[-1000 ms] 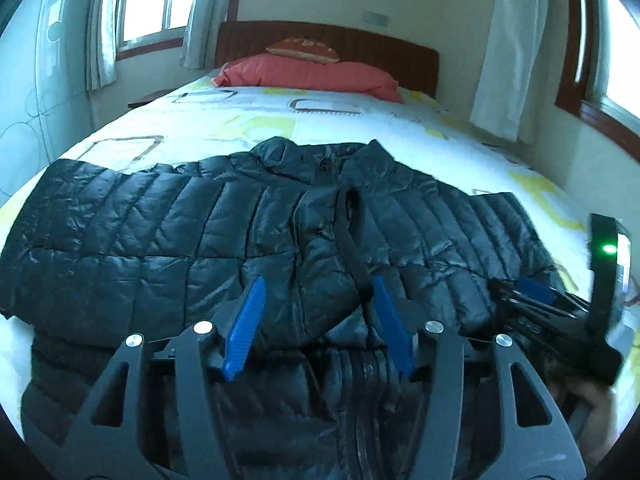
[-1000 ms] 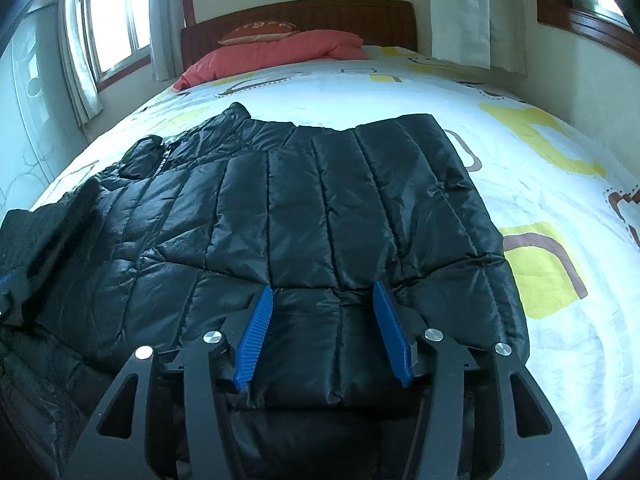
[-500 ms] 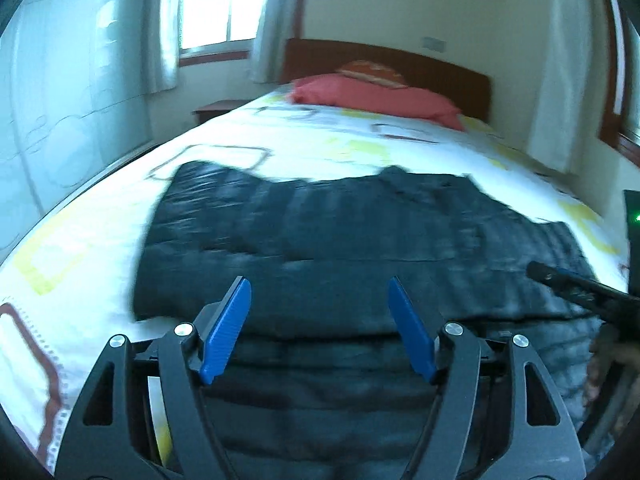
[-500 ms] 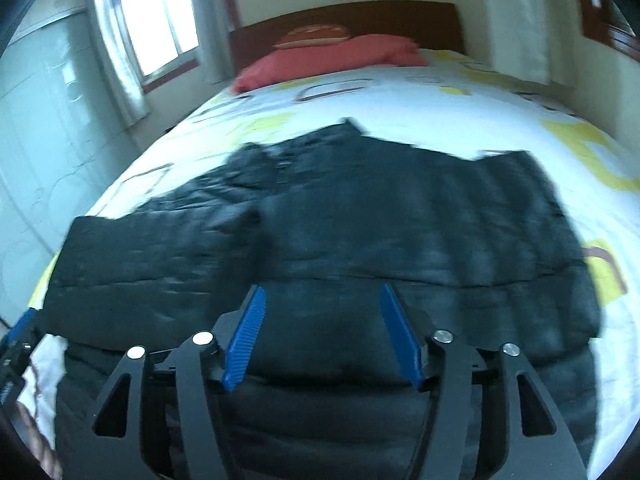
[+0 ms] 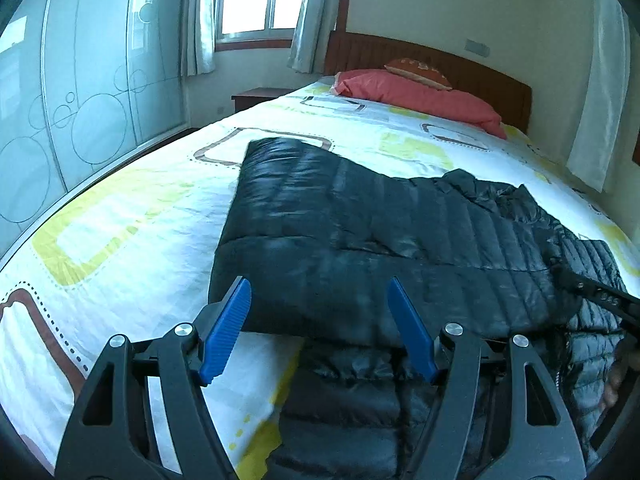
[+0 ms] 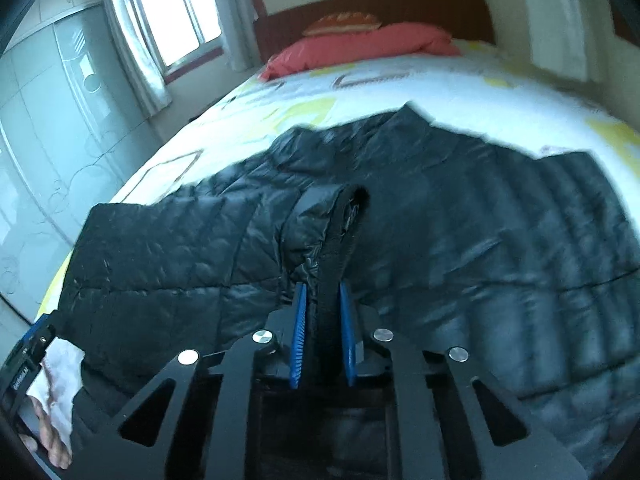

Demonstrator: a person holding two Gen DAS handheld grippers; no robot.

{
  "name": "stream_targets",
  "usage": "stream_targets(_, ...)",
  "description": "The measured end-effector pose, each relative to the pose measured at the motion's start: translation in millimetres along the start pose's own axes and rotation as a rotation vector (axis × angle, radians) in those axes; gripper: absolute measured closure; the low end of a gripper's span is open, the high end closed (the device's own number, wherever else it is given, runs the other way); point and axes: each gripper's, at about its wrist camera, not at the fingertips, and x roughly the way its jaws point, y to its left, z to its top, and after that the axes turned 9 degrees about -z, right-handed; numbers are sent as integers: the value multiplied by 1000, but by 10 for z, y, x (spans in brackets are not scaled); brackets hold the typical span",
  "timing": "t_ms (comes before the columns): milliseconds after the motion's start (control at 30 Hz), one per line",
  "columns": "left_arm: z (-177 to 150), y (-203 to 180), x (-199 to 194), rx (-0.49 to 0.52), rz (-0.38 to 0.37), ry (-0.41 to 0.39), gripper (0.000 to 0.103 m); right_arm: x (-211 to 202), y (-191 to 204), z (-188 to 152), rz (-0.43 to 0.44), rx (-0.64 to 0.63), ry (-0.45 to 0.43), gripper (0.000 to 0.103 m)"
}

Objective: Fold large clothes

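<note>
While pinched, jacket (image 6: 460, 220) edge between right hand-held gripper (image 6: 323, 332) fingers.

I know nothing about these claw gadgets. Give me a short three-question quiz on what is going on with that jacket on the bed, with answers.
1. True or false: the right claw is shut on a raised fold of the black puffer jacket.
2. Multiple choice: the left claw is
A. shut on a pillow
B. open, holding nothing, near the jacket's edge
C. shut on the bedsheet
3. Fill in: the pillow by the headboard is ____ in colour.

Key
1. True: the blue pads pinch a dark strip of the jacket.
2. B: its fingers stand apart, with nothing between them.
3. Red, a pinkish coral shade.
</note>
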Motion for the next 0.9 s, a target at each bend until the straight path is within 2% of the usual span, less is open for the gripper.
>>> stream_targets(100, 45, -54, -43, 1, -29, -18, 32, -146, -336, 63, -43, 20, -31, 88)
stream_targets(233, 90, -181, -43, 13, -57, -25, 32, -260, -831, 123, -168, 21, -63, 88)
stream_targets(367, 65, -308, 85, 20, -67, 3, 32, -189, -1299, 96, -238, 49, -22, 88)
stream_targets(467, 44, -391, 236, 44, -58, 36, 32, -4, -1495, 7, -216, 74, 73, 86)
stream_targets(567, 80, -454, 350, 60, -59, 59, 32, -1, -1570, -1, -199, 92, 86, 72)
stream_targets(633, 154, -485, 392, 80, -62, 53, 32, -161, -1570, 67, -231, 109, 7, 50)
stream_targets(733, 297, -518, 505, 106, -57, 47, 32, -247, -1498, 220, -266, 96, -75, 48)
stream_targets(900, 472, -541, 846, 116, -16, 75, 32, 120, -1347, 420, -235, 47, -49, 50)
